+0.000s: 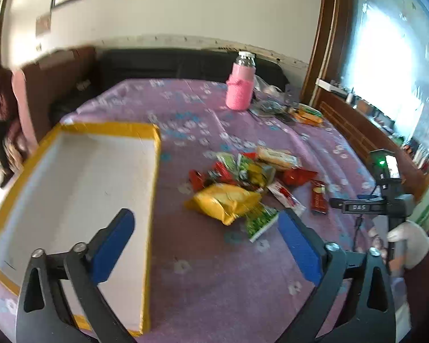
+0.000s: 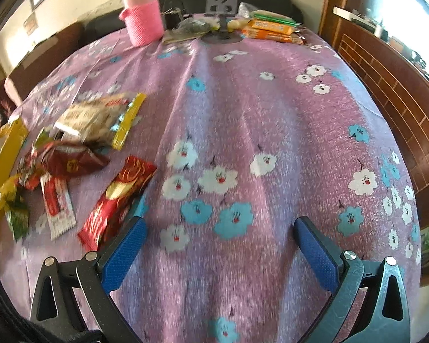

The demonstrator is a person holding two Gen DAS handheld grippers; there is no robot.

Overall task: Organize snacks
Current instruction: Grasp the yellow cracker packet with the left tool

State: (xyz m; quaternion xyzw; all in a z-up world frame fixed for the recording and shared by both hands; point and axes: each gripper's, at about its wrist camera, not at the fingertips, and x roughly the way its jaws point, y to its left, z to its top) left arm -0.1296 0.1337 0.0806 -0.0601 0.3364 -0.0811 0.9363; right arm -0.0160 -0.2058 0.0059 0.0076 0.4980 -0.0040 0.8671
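A pile of snack packets lies on the purple flowered tablecloth: a yellow bag [image 1: 228,200], a green packet [image 1: 260,221], red packets [image 1: 319,197] and a beige biscuit pack [image 1: 277,157]. A shallow white box with yellow edges [image 1: 80,177] sits left of the pile and holds nothing. My left gripper [image 1: 206,228] is open and empty, above the cloth between box and pile. My right gripper [image 2: 220,231] is open and empty, over bare cloth right of a red chip packet [image 2: 120,200]. The beige pack [image 2: 100,117] and a dark red bag [image 2: 71,163] lie further left.
A pink-sleeved bottle [image 1: 240,85] [image 2: 143,14] stands at the far side of the table. Orange packets [image 2: 271,30], a dark phone stand [image 2: 221,8] and clutter lie beside it. A wooden cabinet [image 2: 386,85] is at right. A person [image 1: 0,108] stands far left.
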